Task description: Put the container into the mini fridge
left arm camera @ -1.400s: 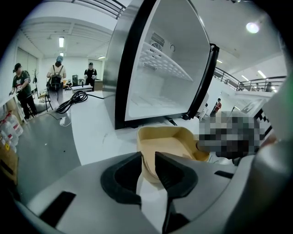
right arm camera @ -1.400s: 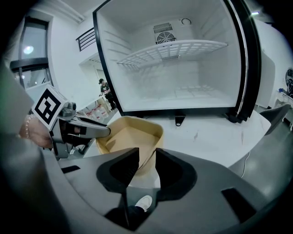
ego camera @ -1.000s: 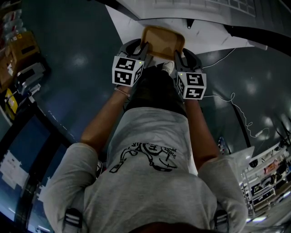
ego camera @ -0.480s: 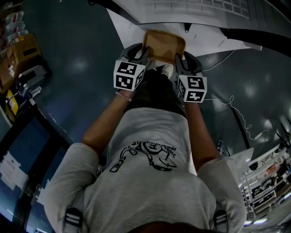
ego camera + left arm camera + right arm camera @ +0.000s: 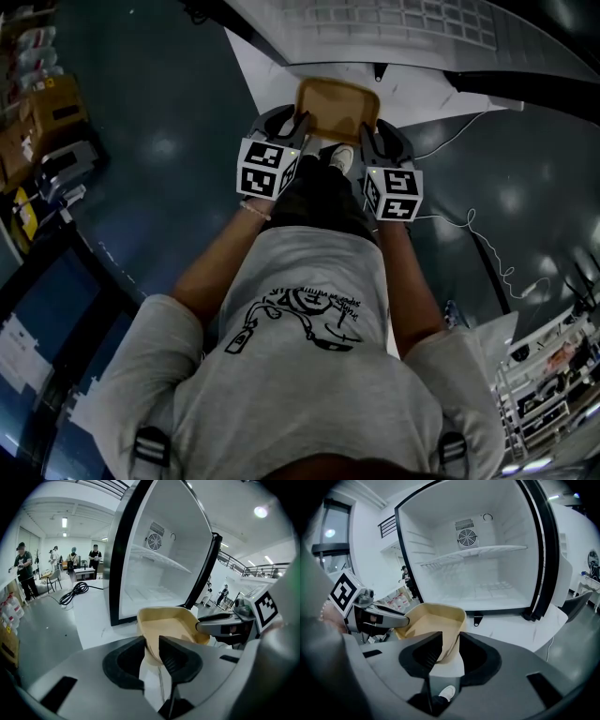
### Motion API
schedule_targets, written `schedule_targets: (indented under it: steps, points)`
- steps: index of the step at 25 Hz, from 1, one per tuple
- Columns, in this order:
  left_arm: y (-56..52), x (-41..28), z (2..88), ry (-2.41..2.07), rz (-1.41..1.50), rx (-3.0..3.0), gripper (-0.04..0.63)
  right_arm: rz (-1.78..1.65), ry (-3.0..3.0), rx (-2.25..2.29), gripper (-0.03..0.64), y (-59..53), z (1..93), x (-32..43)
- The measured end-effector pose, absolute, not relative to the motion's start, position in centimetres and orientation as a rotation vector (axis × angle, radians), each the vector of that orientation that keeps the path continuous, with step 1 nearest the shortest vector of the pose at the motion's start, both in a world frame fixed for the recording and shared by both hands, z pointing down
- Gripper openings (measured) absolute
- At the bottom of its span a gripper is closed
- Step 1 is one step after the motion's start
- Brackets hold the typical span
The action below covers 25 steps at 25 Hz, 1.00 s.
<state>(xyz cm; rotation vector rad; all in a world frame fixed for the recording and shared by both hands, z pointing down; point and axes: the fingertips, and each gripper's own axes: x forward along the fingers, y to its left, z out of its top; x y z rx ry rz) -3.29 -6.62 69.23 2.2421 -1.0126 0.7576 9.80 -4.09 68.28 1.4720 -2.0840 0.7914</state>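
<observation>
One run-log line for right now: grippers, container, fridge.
left gripper: shut on container | right gripper: shut on container | container: empty, before mini fridge, not inside | mini fridge: open

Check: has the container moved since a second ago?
Cannot tell. The head view itself shifts; the container keeps roughly the same place against the mini fridge front edge.

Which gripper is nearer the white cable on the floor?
Right. The right gripper holds the container's side toward the cable; the left gripper holds the opposite side.

The container [image 5: 337, 105] is tan, the mini fridge [image 5: 487, 573] white inside and black-edged.
</observation>
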Motion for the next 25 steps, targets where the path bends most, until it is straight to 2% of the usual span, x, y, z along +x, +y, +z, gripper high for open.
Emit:
schedule_targets:
  steps: [25]
  points:
    - [-5.4, -2.9, 61.2, -1.018, 0.662, 2.255, 0.103, 0.717, -2.140, 1.508, 0.124, -3.5, 60.1, 10.4]
